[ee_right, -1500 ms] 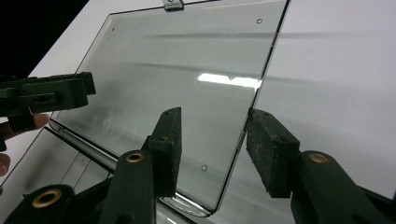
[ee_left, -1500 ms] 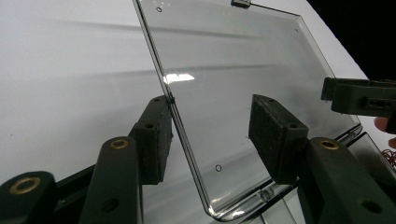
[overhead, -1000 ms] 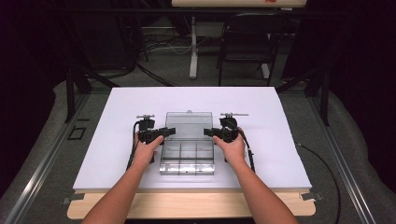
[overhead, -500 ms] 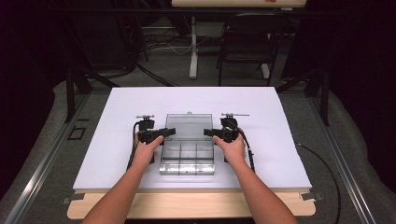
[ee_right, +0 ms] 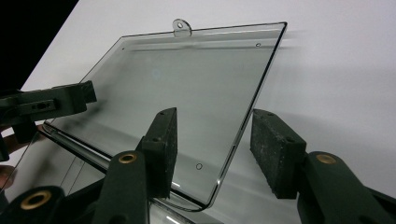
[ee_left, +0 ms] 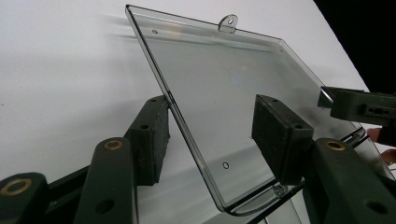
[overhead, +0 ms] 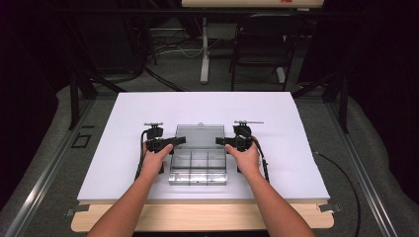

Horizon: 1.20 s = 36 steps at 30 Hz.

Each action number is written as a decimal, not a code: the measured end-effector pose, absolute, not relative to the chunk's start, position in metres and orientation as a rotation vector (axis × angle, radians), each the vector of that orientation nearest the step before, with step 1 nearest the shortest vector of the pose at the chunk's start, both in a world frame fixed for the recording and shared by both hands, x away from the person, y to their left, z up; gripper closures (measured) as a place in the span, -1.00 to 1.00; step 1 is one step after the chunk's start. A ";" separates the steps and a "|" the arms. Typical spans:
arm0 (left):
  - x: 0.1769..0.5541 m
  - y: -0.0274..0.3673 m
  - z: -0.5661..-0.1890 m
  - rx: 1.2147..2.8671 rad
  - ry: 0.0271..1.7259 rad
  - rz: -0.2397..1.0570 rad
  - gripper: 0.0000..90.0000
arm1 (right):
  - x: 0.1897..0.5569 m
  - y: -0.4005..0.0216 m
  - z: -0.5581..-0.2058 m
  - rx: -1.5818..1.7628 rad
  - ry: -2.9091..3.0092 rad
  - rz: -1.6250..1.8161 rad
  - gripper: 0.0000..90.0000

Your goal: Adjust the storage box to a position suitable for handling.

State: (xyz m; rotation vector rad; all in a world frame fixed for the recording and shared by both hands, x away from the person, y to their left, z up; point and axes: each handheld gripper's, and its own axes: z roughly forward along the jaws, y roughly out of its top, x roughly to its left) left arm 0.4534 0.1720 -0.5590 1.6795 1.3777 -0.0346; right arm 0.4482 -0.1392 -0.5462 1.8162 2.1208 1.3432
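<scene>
Two bare arms come in from the near edge of the white table [overhead: 123, 148]. Each hand holds a black gripper, and both sit about halfway up the table.

Between the hands lies a clear plastic box [overhead: 198, 168]. Its near part is a flat tray with little walls that cut it into small rooms. Its lid [overhead: 199, 132] is open and leans back on the far side, with a small round tab [ee_left: 228, 21] on its top edge.

The left gripper [overhead: 179, 140] is at the left side of the lid. In the left gripper view, the lid's side edge runs between the two black pads [ee_left: 150, 140] — one pad is just beside the edge on the outside, the other stands apart over the clear sheet. The jaws have just been opening and are let go now; they do not pinch the lid.

The right gripper [overhead: 221, 141] is at the right side of the lid. In the right gripper view it is the same — the lid's edge sits in the gap between the pads [ee_right: 273, 151], with space on both sides. These jaws have also just been opening, and they hang loose around the edge.

Each gripper view shows the other gripper's tip across the lid.

Past the table is a dark floor with a black chair [overhead: 262, 49] and a white stand [overhead: 204, 49].
</scene>
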 end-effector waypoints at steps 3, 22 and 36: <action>0.454 0.173 -0.560 1.675 1.389 -0.053 0.04 | 0.448 -0.139 -0.547 1.819 2.120 1.341 0.14; 0.454 0.172 -0.560 1.676 1.411 -0.075 -0.05 | 0.448 -0.138 -0.547 1.819 2.122 1.333 0.14; 0.446 0.179 -0.550 1.688 1.389 -0.031 0.01 | 0.439 -0.145 -0.533 1.744 2.140 1.318 0.19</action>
